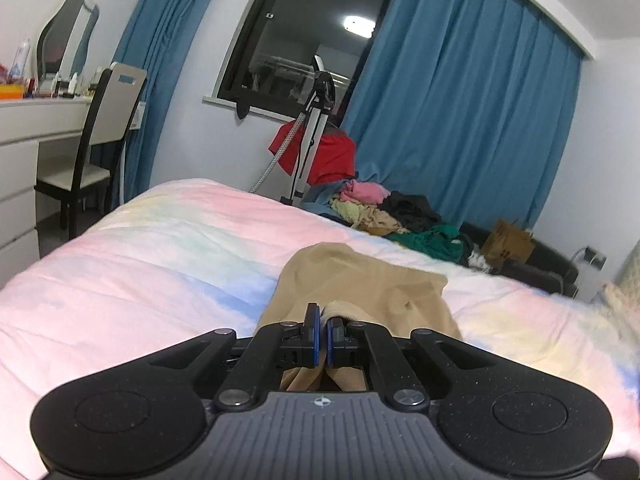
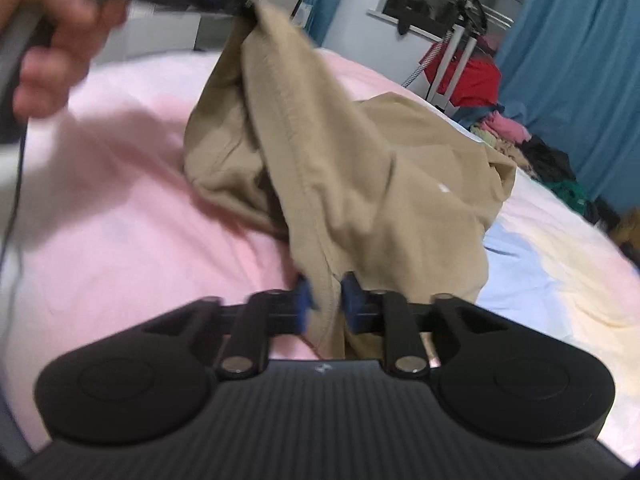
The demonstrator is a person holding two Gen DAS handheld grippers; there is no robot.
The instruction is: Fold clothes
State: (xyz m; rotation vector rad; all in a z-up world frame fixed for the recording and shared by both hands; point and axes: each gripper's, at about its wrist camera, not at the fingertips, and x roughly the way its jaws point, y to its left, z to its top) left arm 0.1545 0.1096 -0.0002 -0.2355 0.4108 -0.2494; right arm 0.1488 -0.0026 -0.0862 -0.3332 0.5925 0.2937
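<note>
A tan garment point(image 1: 360, 280) lies partly bunched on the pastel bed cover point(image 1: 140, 260). In the left wrist view my left gripper point(image 1: 323, 336) is shut on an edge of it, with cloth pinched between the blue pads. In the right wrist view the tan garment point(image 2: 360, 160) hangs stretched from the left gripper point(image 2: 246, 6) at the top, held by a person's hand point(image 2: 52, 40), down to my right gripper point(image 2: 328, 304). The right gripper's blue pads press on a folded seam of the cloth. The rest of the garment rests on the bed cover point(image 2: 120, 200).
A pile of mixed clothes point(image 1: 392, 212) sits at the bed's far side, and shows as the pile of clothes point(image 2: 520, 136) in the right wrist view. Behind it stand a metal stand with a red garment point(image 1: 332, 156) and blue curtains point(image 1: 460, 120). A chair point(image 1: 104, 128) and white dresser point(image 1: 24, 128) are at left.
</note>
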